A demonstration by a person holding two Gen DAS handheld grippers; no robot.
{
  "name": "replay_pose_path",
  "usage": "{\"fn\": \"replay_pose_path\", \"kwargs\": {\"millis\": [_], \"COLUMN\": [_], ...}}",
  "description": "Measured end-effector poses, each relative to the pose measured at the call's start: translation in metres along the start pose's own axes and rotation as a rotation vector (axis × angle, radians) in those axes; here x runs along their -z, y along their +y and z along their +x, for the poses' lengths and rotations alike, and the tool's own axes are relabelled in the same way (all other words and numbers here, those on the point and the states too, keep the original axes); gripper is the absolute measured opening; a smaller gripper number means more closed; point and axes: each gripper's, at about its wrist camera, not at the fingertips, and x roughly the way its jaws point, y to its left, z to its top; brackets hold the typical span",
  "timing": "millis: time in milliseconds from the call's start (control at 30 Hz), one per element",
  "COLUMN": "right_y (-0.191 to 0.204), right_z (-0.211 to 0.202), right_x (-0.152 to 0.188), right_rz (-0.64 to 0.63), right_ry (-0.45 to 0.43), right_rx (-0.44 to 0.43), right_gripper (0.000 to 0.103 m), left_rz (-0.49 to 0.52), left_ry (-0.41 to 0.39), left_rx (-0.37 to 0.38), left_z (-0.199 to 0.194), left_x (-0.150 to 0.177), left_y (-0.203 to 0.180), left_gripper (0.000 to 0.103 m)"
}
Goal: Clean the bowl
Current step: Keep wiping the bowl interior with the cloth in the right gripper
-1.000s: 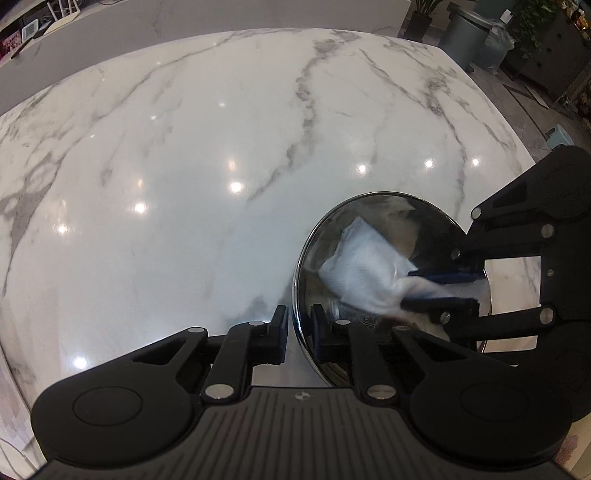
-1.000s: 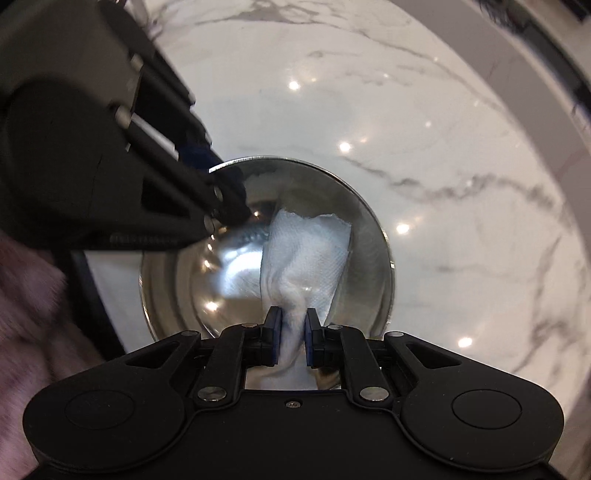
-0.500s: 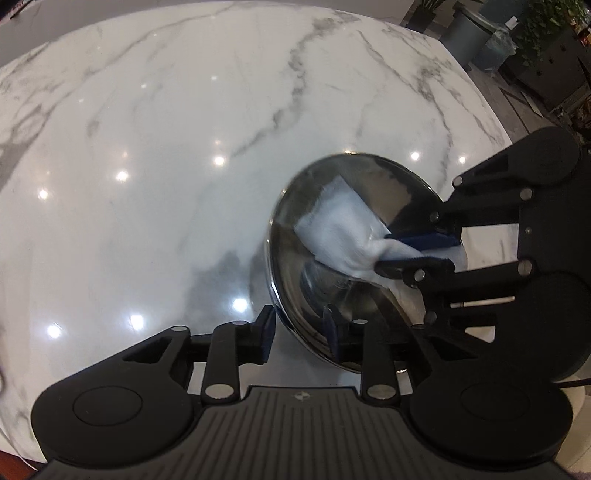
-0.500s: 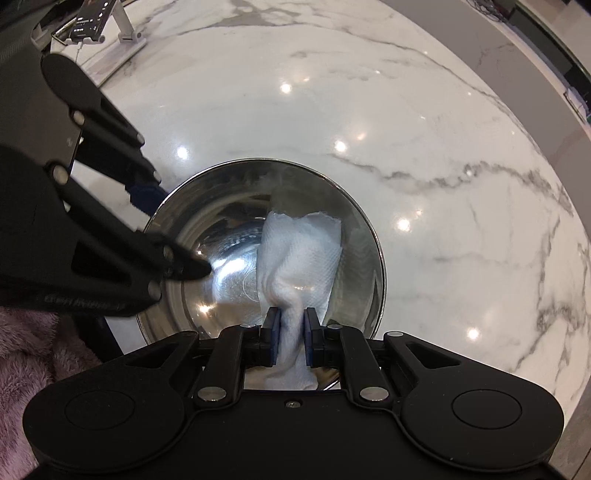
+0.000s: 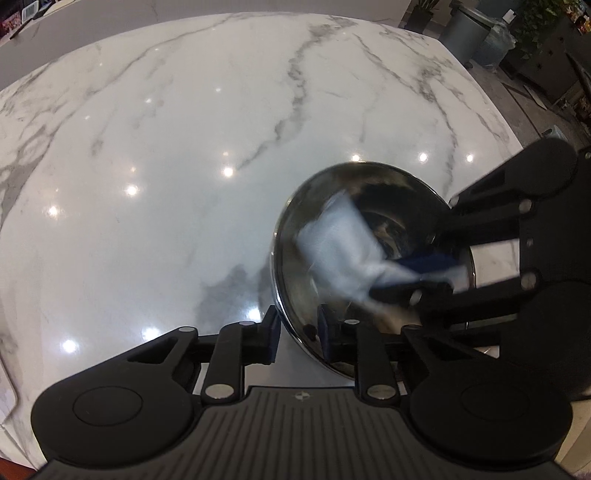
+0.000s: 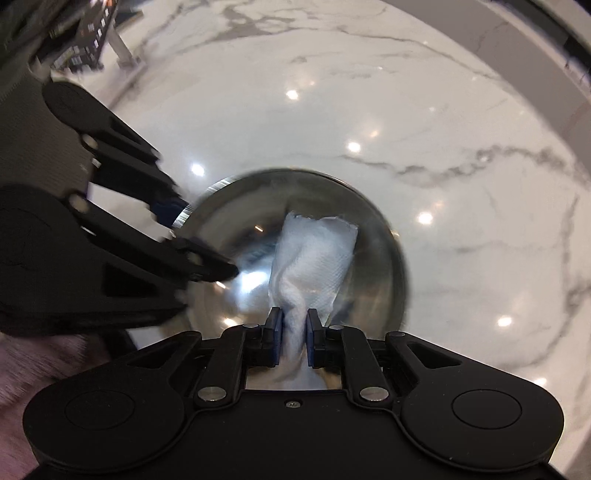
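Observation:
A shiny steel bowl stands on the white marble countertop. My left gripper straddles its near rim, one pad outside and one inside. Its jaws are closing, with a small gap left at the rim. My right gripper is shut on a crumpled white paper towel and reaches down into the bowl. The left wrist view shows that gripper coming in from the right, with the blurred towel against the bowl's left inner wall. From the right wrist view, the left gripper sits at the bowl's left rim.
The marble top stretches far beyond the bowl. A grey bin and plants stand on the floor past the table's far right corner. A small stand is at the back left. Pink fuzzy fabric lies beside my left gripper.
The left jaws let go of the bowl's rim, spread wide, and have since narrowed around it. The right gripper has swept the towel across the inside of the bowl.

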Motion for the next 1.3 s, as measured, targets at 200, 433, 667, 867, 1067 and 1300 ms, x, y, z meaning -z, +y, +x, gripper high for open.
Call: {"fn": "replay_pose_path", "kwargs": {"millis": [200, 433, 667, 867, 1067, 1300], "right_y": [-0.007, -0.001, -0.017, -0.038, -0.056, -0.077], "right_z": [-0.008, -0.028, -0.041, -0.053, -0.067, -0.081], "right_x": [0.006, 0.02, 0.04, 0.048, 0.067, 0.088], "right_rz": [-0.014, -0.163, -0.202, -0.156, -0.179, -0.163], "right_ry": [0.02, 0.076, 0.069, 0.054, 0.054, 0.042], "right_rx": [-0.006, 0.142, 0.236, 0.203, 0.21, 0.203], "right_gripper": [0.011, 0.01, 0.01, 0.01, 0.01, 0.01], "left_rz": [0.02, 0.058, 0.06, 0.028, 0.01, 0.028], "left_ry": [-0.004, -0.012, -0.024, -0.004, 0.04, 0.04], "left_rx": [-0.014, -0.035, -0.052, -0.013, 0.031, 0.03], "left_z": [-0.001, -0.003, -0.004, -0.003, 0.002, 0.005], "left_x": [0.0, -0.003, -0.006, -0.001, 0.004, 0.009], "left_y": [0.0, -0.002, 0.0, 0.001, 0.0, -0.008], "left_gripper": [0.015, 0.015, 0.015, 0.018, 0.028, 0.03]}}
